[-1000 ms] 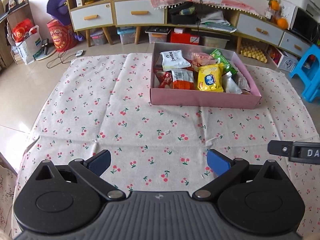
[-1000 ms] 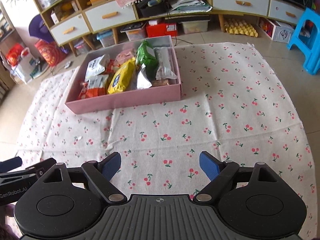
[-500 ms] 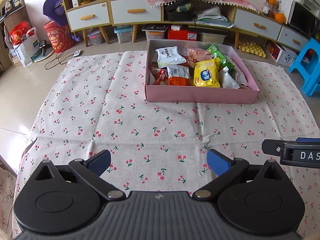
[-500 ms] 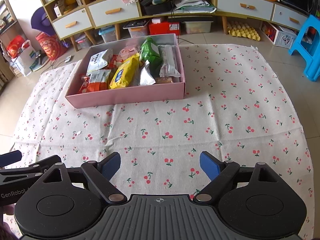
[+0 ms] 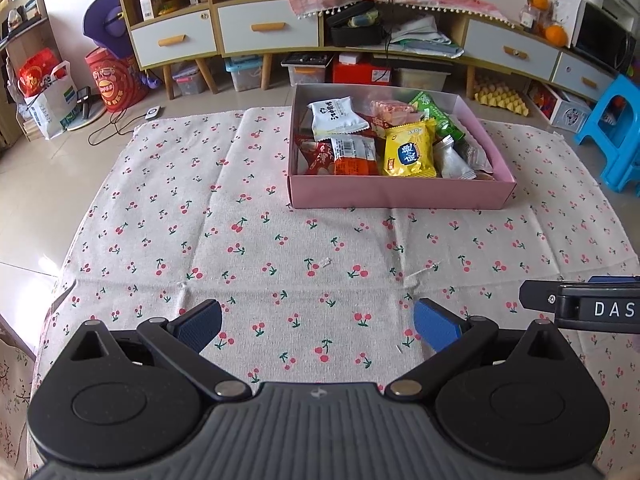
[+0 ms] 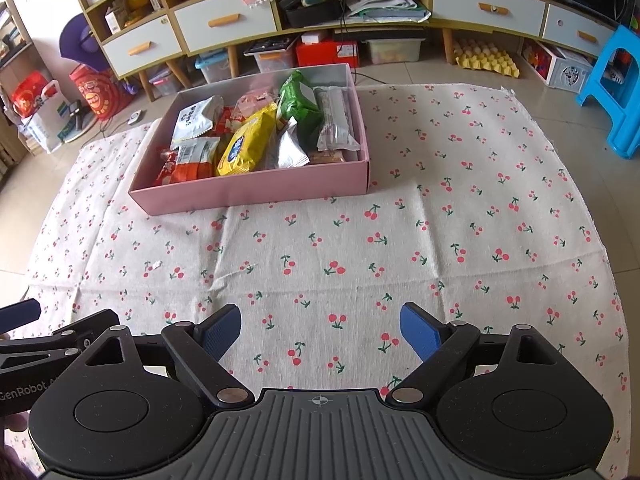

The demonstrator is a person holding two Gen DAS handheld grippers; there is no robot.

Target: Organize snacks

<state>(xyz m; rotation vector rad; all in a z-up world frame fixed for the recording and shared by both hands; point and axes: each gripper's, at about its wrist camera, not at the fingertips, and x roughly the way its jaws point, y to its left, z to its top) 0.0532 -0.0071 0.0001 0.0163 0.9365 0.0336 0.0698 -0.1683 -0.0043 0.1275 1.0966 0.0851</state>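
Seemingly we are done: every crinkly snack packet sits in the shallow pink cardboard box, nothing lies loose on the cherry-print cloth, and our left gripper and right gripper hang released and empty

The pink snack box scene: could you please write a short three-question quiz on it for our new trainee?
1. True or false: the left gripper and right gripper are both open and hold nothing.
2. Which packet in the pink box lies nearest its front wall? A) yellow packet B) green packet C) white packet
3. Fill in: the box rests on a cloth printed with ____.

Key: 1 true; 2 A; 3 cherries.
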